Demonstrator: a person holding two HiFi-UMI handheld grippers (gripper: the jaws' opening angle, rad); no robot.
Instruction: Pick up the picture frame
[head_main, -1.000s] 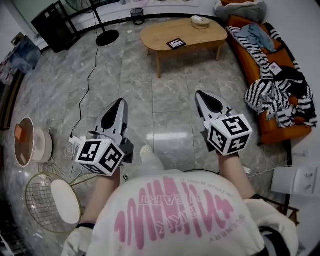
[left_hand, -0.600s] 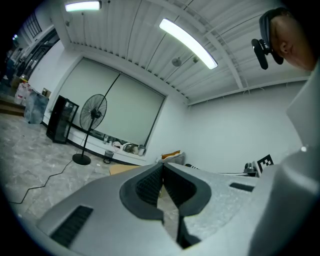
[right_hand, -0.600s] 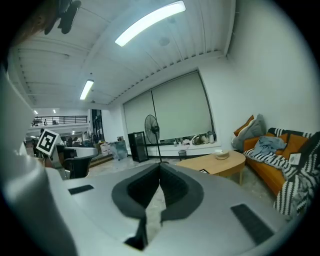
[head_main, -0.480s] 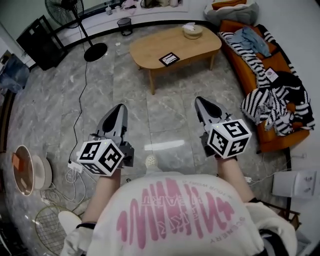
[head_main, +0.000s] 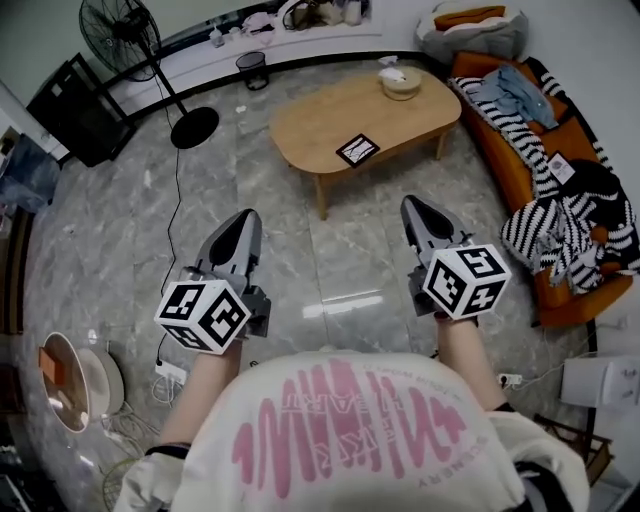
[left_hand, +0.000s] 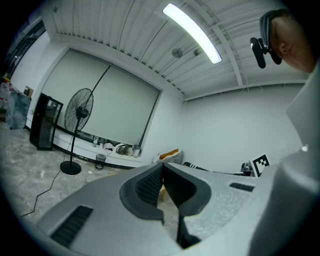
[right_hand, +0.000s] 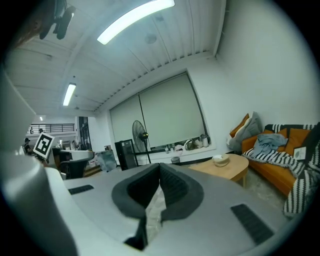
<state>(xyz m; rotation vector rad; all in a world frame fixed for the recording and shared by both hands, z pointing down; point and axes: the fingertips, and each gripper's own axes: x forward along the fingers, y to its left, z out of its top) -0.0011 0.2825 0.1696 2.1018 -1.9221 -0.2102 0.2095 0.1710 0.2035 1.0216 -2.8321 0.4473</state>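
Facing picture frame (head_main: 357, 149), 12 o'clock on table (head_main: 310, 120), untouched | left gripper (head_main: 245, 215), right gripper (head_main: 413, 203) clenched, empty | reach, grasp pending

Oval coffee table (head_main: 400, 115) of light tan wood. On it small black-bordered picture frame (head_main: 357, 150); centre seems white with dark marks. Long orange sofa (head_main: 565, 292); over it black-and-white striped blanket (head_main: 560, 215) and crumpled dusty-blue cloth (head_main: 505, 75). Grey veined marble floor tiles (head_main: 120, 230). Black pedestal fan (head_main: 190, 125). Grey plastic left gripper (head_main: 248, 215) and right gripper (head_main: 412, 203) (dark pads on both); marker cubes (head_main: 203, 315) black-and-white squares. White shirt (head_main: 350, 440), pink print.
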